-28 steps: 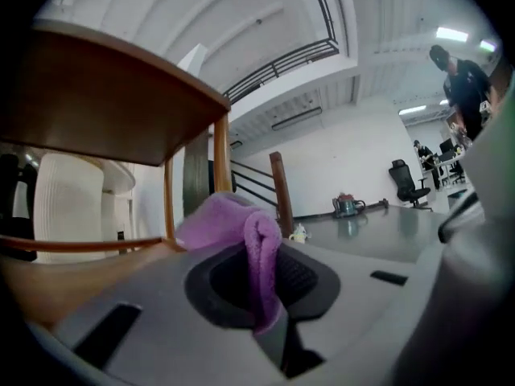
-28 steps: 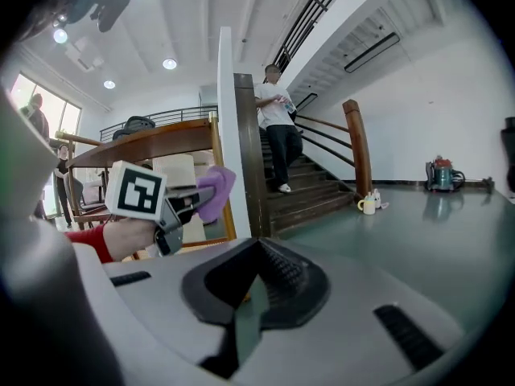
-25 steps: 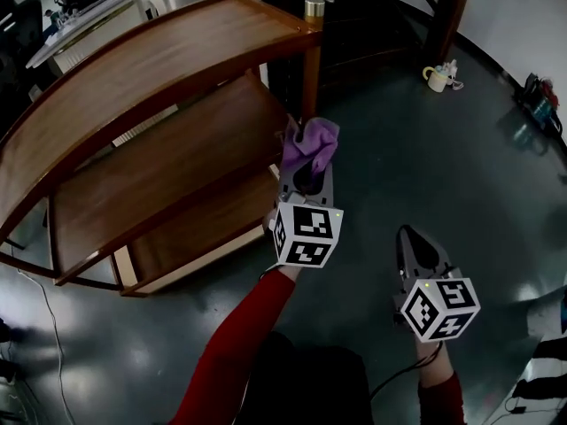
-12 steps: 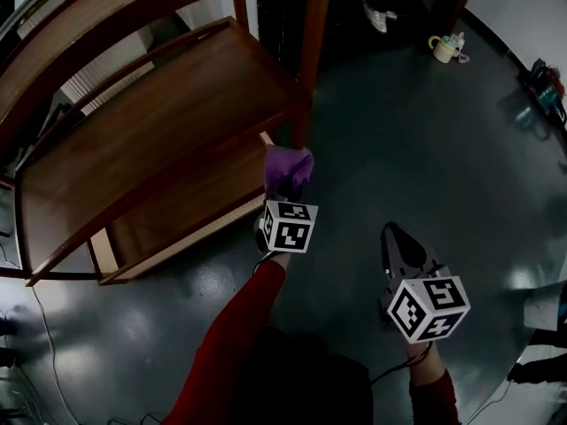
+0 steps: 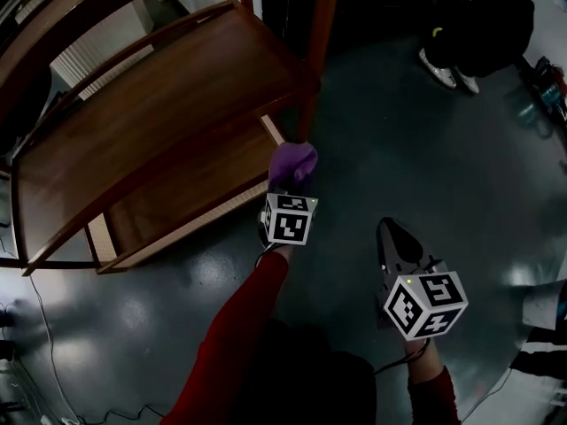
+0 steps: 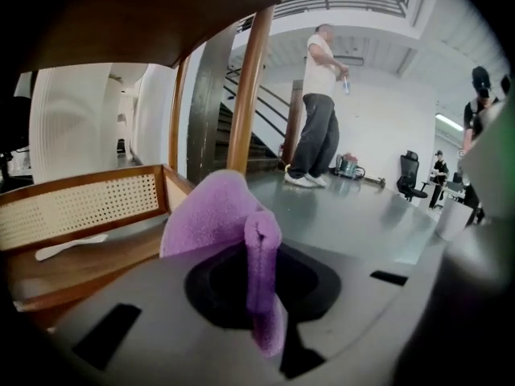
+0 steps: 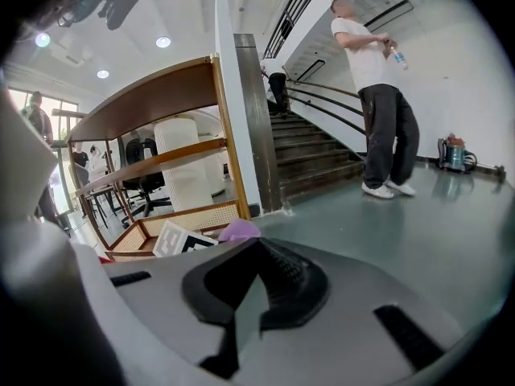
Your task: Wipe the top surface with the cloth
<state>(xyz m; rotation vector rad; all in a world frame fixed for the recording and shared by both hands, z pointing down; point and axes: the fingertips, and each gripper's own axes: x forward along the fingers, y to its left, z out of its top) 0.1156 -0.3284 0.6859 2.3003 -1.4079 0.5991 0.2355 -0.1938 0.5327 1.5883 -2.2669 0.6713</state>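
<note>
In the head view my left gripper is shut on a purple cloth, low beside the front post of a wooden shelf unit. The middle shelf and the lowest shelf lie to its left; only an edge of the top shelf shows at the upper left. In the left gripper view the cloth bulges from the shut jaws, one fold hanging down. My right gripper is shut on nothing over the floor, to the right. From the right gripper view the top shelf rises at left.
A person stands on the dark floor at the upper right; the same person shows in the left gripper view in front of a staircase. Cables trail at the lower left. A cane panel edges the lowest shelf.
The head view has dropped, so the top shelf has nearly left it. My left gripper with the cloth has sunk to the post's foot. A person has come in at the upper right.
</note>
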